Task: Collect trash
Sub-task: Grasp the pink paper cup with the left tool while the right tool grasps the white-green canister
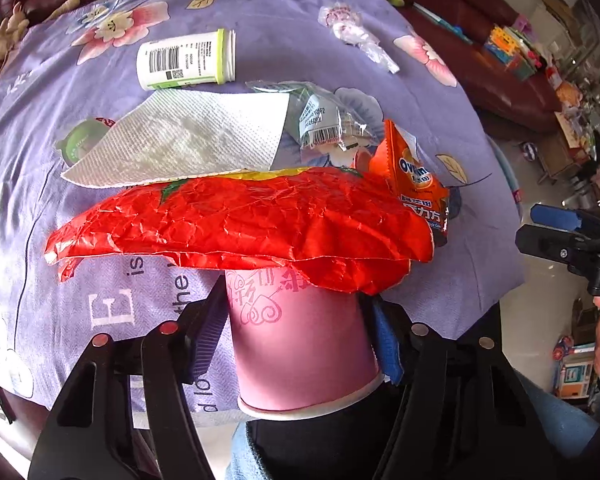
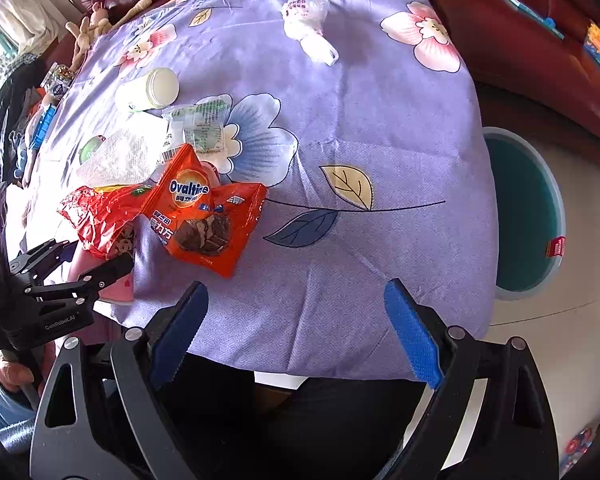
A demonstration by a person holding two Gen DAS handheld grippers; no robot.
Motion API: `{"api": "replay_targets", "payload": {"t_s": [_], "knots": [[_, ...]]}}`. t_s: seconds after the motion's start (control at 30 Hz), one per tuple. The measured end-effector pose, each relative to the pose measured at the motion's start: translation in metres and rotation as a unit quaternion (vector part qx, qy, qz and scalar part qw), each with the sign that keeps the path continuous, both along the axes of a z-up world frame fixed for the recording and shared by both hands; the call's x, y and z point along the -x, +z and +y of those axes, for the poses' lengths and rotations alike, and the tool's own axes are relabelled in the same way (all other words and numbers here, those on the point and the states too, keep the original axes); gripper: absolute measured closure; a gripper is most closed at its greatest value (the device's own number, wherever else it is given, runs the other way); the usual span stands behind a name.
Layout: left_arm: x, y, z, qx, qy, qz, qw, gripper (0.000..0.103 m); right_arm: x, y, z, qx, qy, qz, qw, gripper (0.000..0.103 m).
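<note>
A pink paper cup (image 1: 300, 336) lies with its white rim toward the left wrist camera. My left gripper (image 1: 298, 300) is shut on it, one blue pad against each side. A crumpled red wrapper (image 1: 240, 220) is draped over the cup's far end. Beyond it lie a white paper towel (image 1: 188, 136), an orange Ovaltine packet (image 2: 208, 216), a clear plastic wrapper (image 1: 328, 120) and a white bottle (image 1: 186, 60) on its side. My right gripper (image 2: 296, 290) hangs open over the near edge of the purple floral tablecloth (image 2: 340, 120), nothing between its fingers.
A knotted clear plastic bag (image 2: 308, 28) lies at the far side of the cloth. A round teal bin (image 2: 524, 216) stands on the floor to the right of the table. A dark red sofa (image 2: 540, 48) with plush toys runs behind.
</note>
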State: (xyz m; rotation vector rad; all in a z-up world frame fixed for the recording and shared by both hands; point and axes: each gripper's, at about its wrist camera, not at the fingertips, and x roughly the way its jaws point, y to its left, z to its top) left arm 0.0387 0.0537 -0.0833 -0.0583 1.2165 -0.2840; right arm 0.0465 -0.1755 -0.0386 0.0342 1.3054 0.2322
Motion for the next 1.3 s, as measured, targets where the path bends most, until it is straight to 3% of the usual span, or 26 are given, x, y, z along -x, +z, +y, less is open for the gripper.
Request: {"api": "replay_targets", "payload": {"t_s": [0.3, 0.47, 0.77, 0.9, 1.03, 1.2, 1.3], "knots": [[0.000, 0.058, 0.029, 0.038, 0.013, -0.068, 0.9969, 0.039, -0.017, 0.009, 0.025, 0.009, 0.025, -0.008, 1.000, 0.018], [-0.023, 0.067, 0.054, 0.042, 0.041, -0.087, 0.9945, 0.038, -0.033, 0.012, 0.040, 0.014, 0.036, -0.011, 0.999, 0.017], [-0.071, 0.044, 0.114, 0.055, 0.093, -0.074, 0.9914, 0.038, -0.086, 0.019, 0.087, 0.036, 0.066, -0.010, 0.997, 0.018], [-0.084, 0.028, 0.136, 0.053, 0.101, -0.063, 0.9915, 0.038, -0.114, 0.024, 0.131, 0.047, 0.117, -0.016, 0.992, 0.017], [-0.096, 0.018, 0.160, 0.041, 0.108, -0.059, 0.9915, 0.037, -0.144, 0.017, 0.178, 0.071, 0.184, -0.007, 0.980, 0.018], [-0.114, 0.002, 0.181, 0.027, 0.120, -0.044, 0.9915, 0.036, -0.177, 0.002, 0.230, 0.106, 0.269, -0.024, 0.957, 0.018], [-0.125, -0.008, 0.192, 0.025, 0.138, -0.033, 0.9895, 0.036, -0.194, -0.012, 0.254, 0.100, 0.301, -0.013, 0.948, 0.033]]}}
